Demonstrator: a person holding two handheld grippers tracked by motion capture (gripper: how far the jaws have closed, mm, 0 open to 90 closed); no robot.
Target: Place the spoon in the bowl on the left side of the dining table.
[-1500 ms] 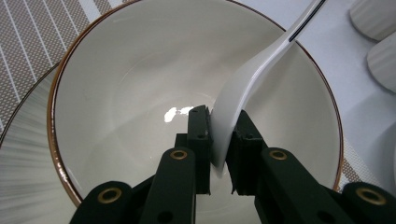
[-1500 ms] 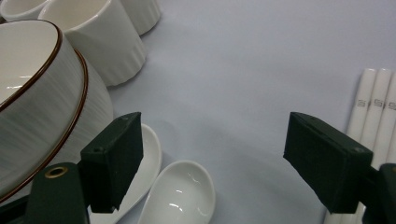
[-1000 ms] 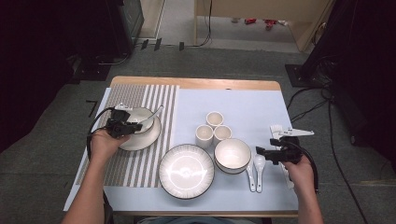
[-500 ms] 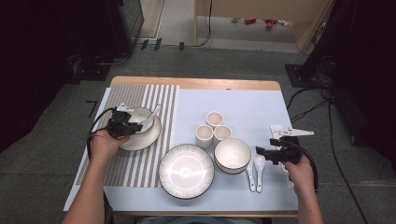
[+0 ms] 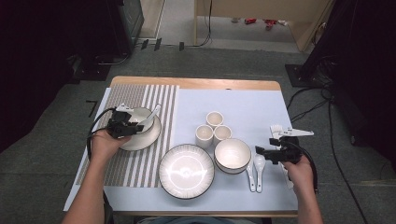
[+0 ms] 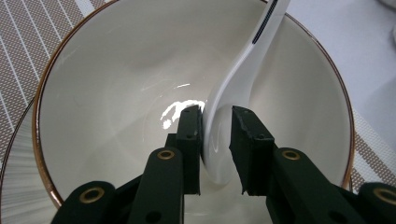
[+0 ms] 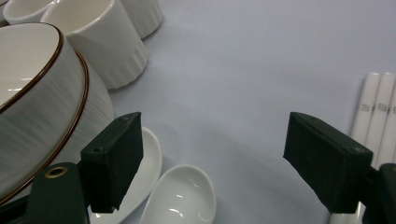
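Little is shifting since a second ago: your left gripper (image 5: 135, 127) is staying over the brown-rimmed bowl (image 5: 148, 115) on the striped mat (image 5: 140, 172), and your right gripper (image 5: 261, 151) is staying beside the two loose spoons (image 5: 255, 170).

From the left gripper view, your jaws are sitting nearly closed around the scoop of a white spoon (image 6: 224, 135) down inside the bowl (image 6: 107, 84). One jaw is touching it; whether the other is pressing on it is hard to make out, so you are bracketing it rather than plainly clamping it. The spoon's handle is leaning up across the far rim and running out of frame. From the high view your hand (image 5: 105, 144) is covering the near edge of the plate (image 5: 149, 137) under that bowl (the spoon (image 5: 152, 116) is showing there as a pale sliver).

Your right gripper (image 7: 212, 158) is standing wide open and holding nothing, its jaws astride bare blue cloth (image 7: 243, 70), with the two spoon scoops (image 7: 180, 198) lying by one jaw. A second bowl (image 7: 42, 102) is cut off at that view's edge, ribbed cups (image 7: 93, 39) are behind it, and white wrapped sticks (image 7: 380, 116) are partly hidden behind the other jaw.
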